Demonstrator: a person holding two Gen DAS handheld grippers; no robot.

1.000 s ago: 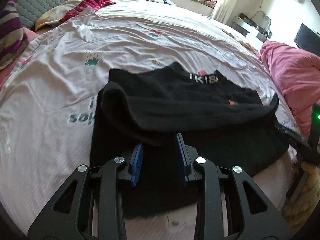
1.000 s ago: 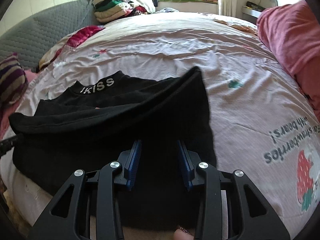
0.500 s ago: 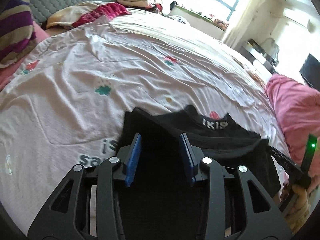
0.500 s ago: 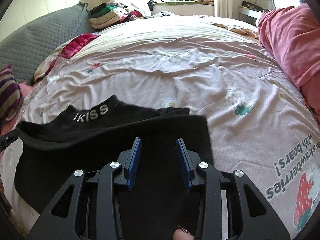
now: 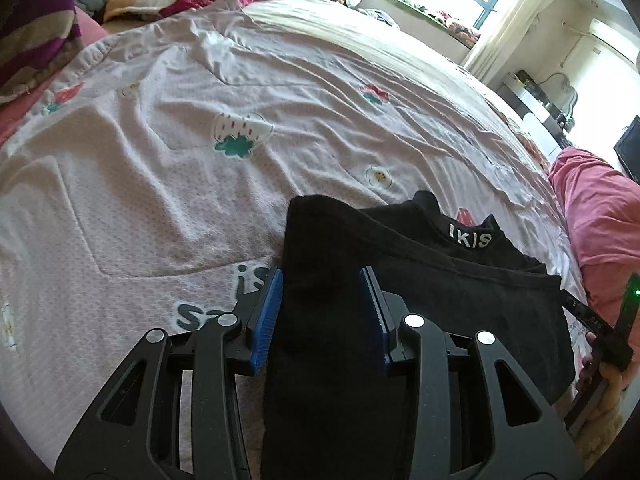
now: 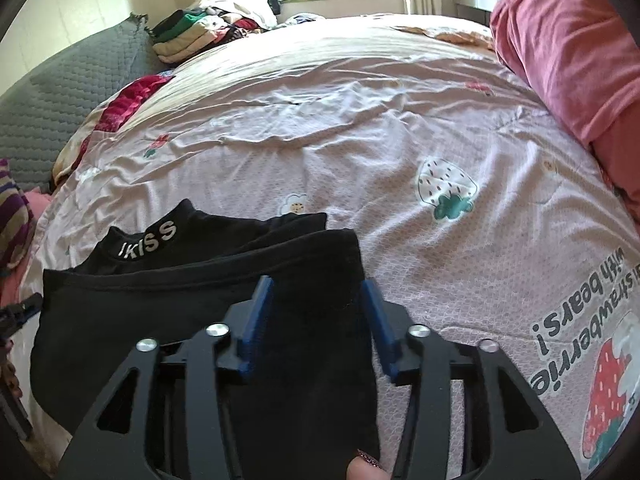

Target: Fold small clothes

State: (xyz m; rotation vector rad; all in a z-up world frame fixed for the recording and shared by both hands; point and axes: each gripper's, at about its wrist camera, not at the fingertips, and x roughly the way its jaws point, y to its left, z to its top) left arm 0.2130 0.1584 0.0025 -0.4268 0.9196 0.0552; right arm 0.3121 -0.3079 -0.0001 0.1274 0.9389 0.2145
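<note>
A black top [image 5: 460,292] with white "IKISS" lettering on its collar lies on the pink printed bed cover, its lower part folded up toward the collar. It also shows in the right wrist view [image 6: 192,292]. My left gripper [image 5: 322,312] is open over the garment's left folded corner, blue pads either side of the cloth, not clamping it. My right gripper [image 6: 316,316] is open over the right folded corner in the same way. The right gripper's body shows at the right edge of the left wrist view [image 5: 600,332].
The bed cover [image 6: 400,160] stretches far ahead. A pink duvet [image 6: 568,60] lies at the right. A stack of folded clothes [image 6: 188,36] and a grey quilted headboard [image 6: 60,100] are at the far left. A striped pillow [image 5: 36,28] lies at the left.
Both grippers carried the garment's lower edge up toward the collar and laid it down. The jaws have widened and the fold now lies flat.
</note>
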